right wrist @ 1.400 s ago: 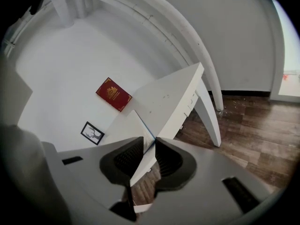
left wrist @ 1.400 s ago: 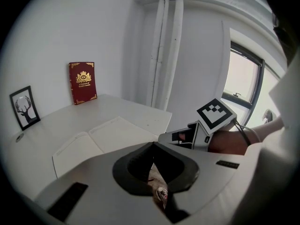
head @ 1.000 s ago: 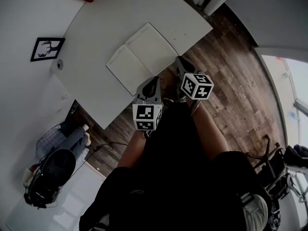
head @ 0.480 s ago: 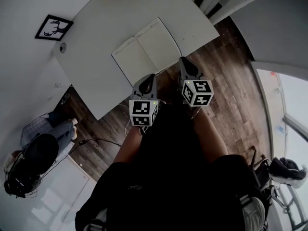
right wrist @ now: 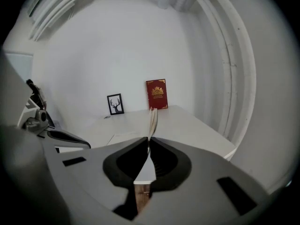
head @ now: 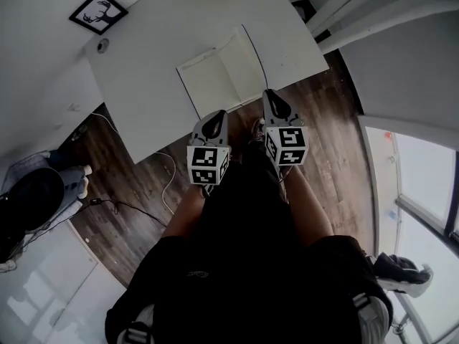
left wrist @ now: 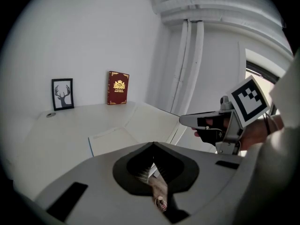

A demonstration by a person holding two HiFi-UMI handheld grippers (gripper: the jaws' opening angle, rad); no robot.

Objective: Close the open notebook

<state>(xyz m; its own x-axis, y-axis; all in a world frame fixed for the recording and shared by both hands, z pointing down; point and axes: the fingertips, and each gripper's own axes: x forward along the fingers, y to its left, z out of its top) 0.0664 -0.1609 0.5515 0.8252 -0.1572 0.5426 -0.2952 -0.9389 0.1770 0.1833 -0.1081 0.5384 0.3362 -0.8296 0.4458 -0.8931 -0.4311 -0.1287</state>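
Notebook (head: pixel 209 86): lies open by the desk's (head: pixel 143 63) near edge, toward its right corner, left half flat, right half (head: pixel 254 54) stood upright.
Right gripper (right wrist: pixel 148 142): jaws pinched narrow on the right half's lower edge, holding it on end.
Left gripper (left wrist: pixel 153 144): jaws together on nothing, held off the near edge and clear of the notebook.
Slip: the pinch is thin and low, so the half could likely pull free and drop back open.
Slide: nothing pins the flat half, so a sideways push may drag the whole notebook along the desk.
Crease: if loose pages lag behind the cover, they could fold under as it shuts.
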